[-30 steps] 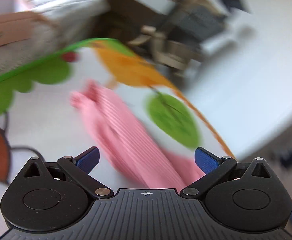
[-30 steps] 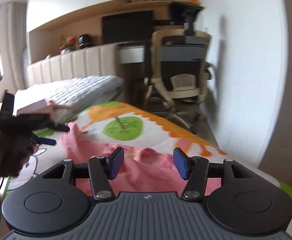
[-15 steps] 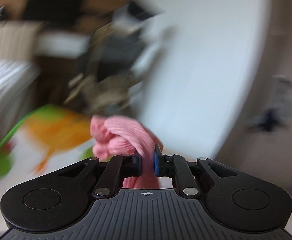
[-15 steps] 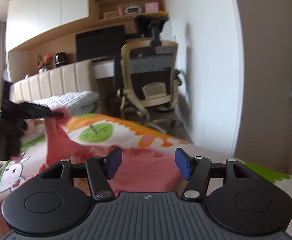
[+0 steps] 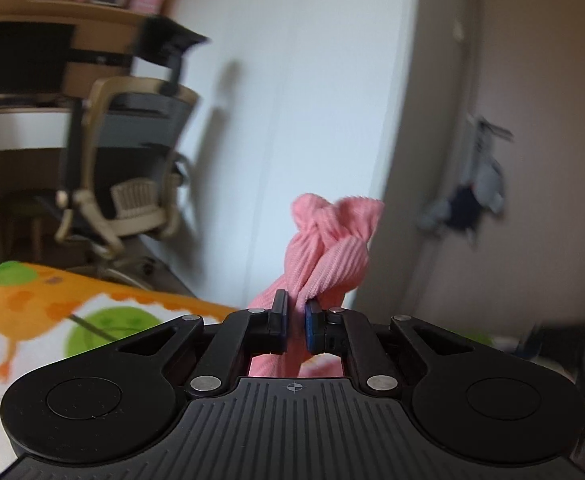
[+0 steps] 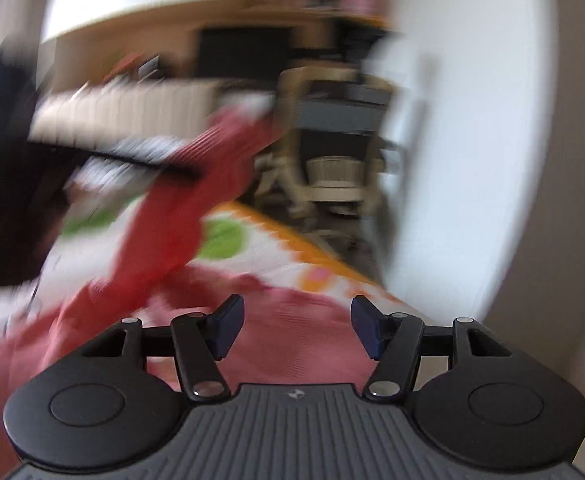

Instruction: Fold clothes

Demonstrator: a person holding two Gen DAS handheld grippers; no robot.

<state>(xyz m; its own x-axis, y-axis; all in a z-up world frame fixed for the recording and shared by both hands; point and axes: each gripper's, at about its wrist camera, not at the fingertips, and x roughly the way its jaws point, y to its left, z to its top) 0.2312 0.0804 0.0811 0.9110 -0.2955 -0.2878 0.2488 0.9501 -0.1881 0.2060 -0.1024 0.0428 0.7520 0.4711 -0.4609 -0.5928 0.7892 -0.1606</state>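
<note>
My left gripper is shut on a bunched end of a pink ribbed garment, which sticks up past the fingertips, lifted above the bed. In the right wrist view the same pink garment lies on the cartoon-print bedsheet, with one part stretched up to the left toward the blurred left gripper. My right gripper is open just above the flat part of the garment, nothing between its fingers.
A beige office chair stands past the bed's far edge by a white wall. A desk with a dark monitor is behind it. Clothes hang on a door at right. The bedsheet spreads lower left.
My left gripper closed on the pink garment and lifted its end well above the bed. The right gripper stayed open over the garment, shifting a little; its view is now blurred.
</note>
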